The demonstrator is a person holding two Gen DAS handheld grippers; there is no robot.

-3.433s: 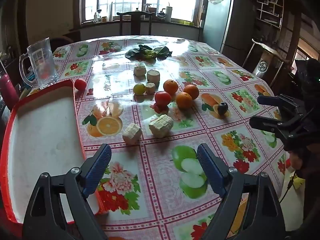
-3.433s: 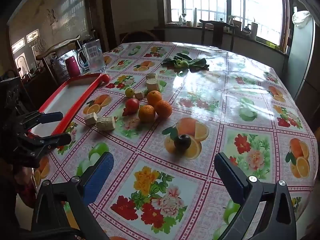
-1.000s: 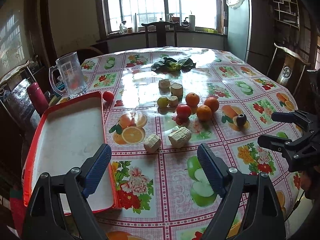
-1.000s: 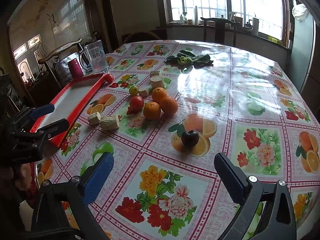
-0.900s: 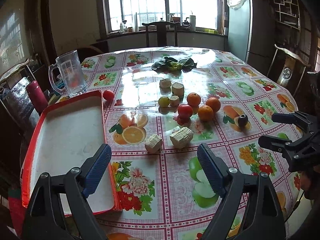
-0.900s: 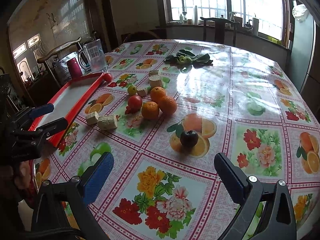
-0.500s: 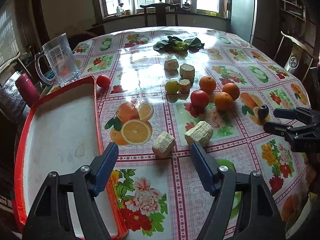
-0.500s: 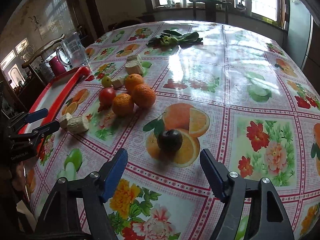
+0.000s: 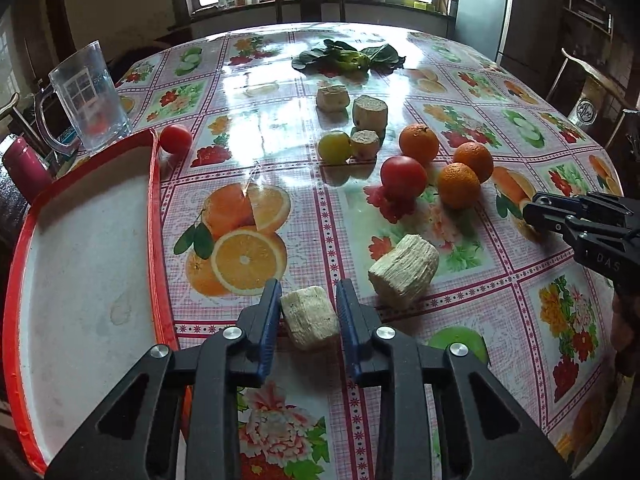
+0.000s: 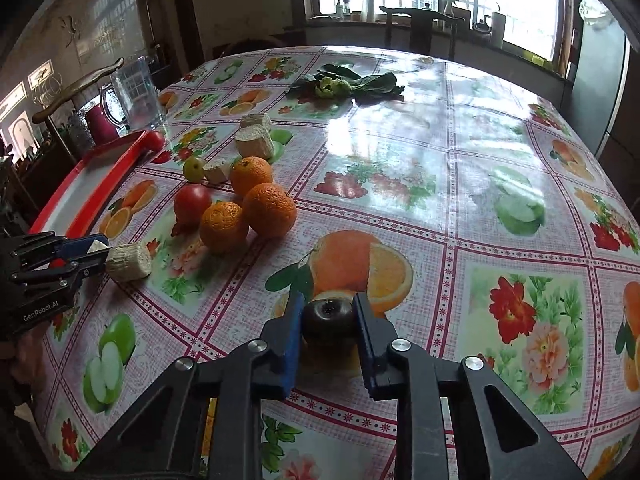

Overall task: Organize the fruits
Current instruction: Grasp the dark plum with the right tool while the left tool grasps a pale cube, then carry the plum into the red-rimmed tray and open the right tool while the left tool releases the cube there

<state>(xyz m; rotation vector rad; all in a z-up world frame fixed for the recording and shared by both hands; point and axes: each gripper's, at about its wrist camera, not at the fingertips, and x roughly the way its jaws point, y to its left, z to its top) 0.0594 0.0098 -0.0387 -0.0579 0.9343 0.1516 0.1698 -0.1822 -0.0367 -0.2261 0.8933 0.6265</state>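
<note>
Red-rimmed white tray [image 9: 80, 240]: empty; every fruit remains on table [image 9: 400, 64]. Left gripper [image 9: 308, 304] jaws closing on pale ridged chunk [image 9: 310, 316]. Right gripper [image 10: 326, 316] jaws clamp dark round fruit [image 10: 328, 318].

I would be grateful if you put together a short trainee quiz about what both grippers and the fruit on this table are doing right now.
1. True or false: the red tray already holds fruit.
2. Which does the right gripper have between its pads? A) an orange B) the dark plum C) the glass jug
3. Fill in: the left gripper is closing on a pale ____ chunk.

Key: 1 false, the tray is bare and the small red fruit lies outside its corner; 2 B; 3 sugarcane, by its fibrous look.
</note>
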